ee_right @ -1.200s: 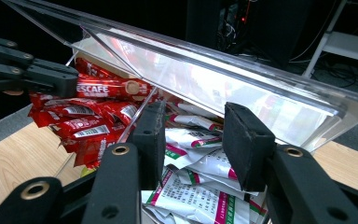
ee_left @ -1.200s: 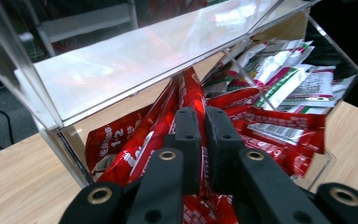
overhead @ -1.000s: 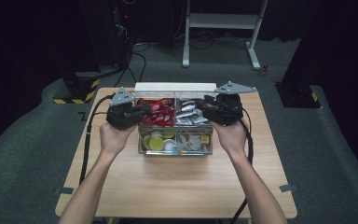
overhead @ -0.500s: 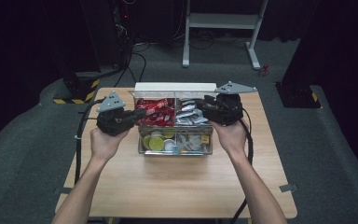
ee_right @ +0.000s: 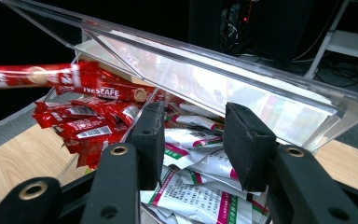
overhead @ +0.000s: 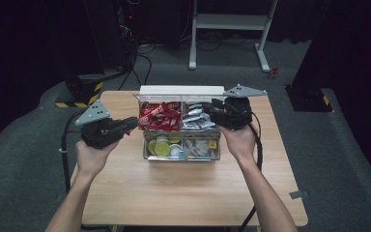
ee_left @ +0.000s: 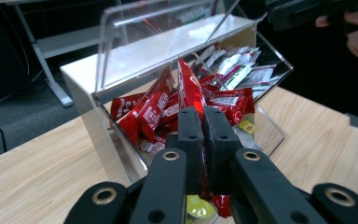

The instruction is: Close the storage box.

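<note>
- Red Nescafe coffee stick (ee_left: 189, 91), frame centre, sits pinched in the left gripper (ee_left: 204, 122)'s narrow jaws.
- Right gripper (ee_right: 193, 135) gapes wide over white sachets (ee_right: 200, 161).
- Lift straight, clearing the clear acrylic box (overhead: 147, 150).

"NESCAFE" — white letters on red sachet (ee_right: 103, 91) — rest unreadable.

Left gripper (ee_left: 204, 126) pinches one red sachet (ee_left: 189, 91) upright, clear of the red pile (overhead: 158, 116) in the open clear box's (overhead: 147, 145) far-left compartment; white sachets (ee_right: 193, 140) lie far-right.
</note>
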The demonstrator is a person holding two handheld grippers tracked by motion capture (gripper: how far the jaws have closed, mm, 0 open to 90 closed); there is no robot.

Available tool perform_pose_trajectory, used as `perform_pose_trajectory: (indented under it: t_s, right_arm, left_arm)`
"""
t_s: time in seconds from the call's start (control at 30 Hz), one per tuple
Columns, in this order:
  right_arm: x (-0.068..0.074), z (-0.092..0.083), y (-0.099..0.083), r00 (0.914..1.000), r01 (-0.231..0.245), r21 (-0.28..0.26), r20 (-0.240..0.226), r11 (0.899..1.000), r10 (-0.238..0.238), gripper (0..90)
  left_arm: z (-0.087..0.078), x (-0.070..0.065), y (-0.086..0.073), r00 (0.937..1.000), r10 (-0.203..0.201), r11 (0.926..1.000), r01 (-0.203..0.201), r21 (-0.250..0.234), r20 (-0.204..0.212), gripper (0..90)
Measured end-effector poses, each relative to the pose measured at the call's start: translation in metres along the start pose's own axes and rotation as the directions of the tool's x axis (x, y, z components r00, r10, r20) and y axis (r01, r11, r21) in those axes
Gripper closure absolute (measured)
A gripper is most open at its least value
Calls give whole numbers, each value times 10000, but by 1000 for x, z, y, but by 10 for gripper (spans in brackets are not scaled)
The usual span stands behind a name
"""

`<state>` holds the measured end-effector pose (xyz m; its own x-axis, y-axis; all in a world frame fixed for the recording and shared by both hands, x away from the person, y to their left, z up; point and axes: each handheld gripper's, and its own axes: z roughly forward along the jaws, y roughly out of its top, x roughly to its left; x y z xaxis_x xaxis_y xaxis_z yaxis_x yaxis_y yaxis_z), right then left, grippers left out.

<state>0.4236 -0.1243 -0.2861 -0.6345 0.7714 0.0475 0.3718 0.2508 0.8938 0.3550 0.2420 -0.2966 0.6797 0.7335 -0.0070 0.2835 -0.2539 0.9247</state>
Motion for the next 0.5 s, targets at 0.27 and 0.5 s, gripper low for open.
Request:
perform_pose_trajectory:
  t_s: [0.27, 0.5]
  right_arm:
    - [1, 0, 1, 10000, 29, 48, 81, 10000, -29, 585]
    - [1, -1, 1, 10000, -13, 59, 55, 10000, 12, 584]
  left_arm:
    - [-17, 8, -11, 9995, -309, 9990, 307, -334, -78, 869]
    - [-32, 15, -22, 9980, -608, 9968, 598, -524, -174, 869]
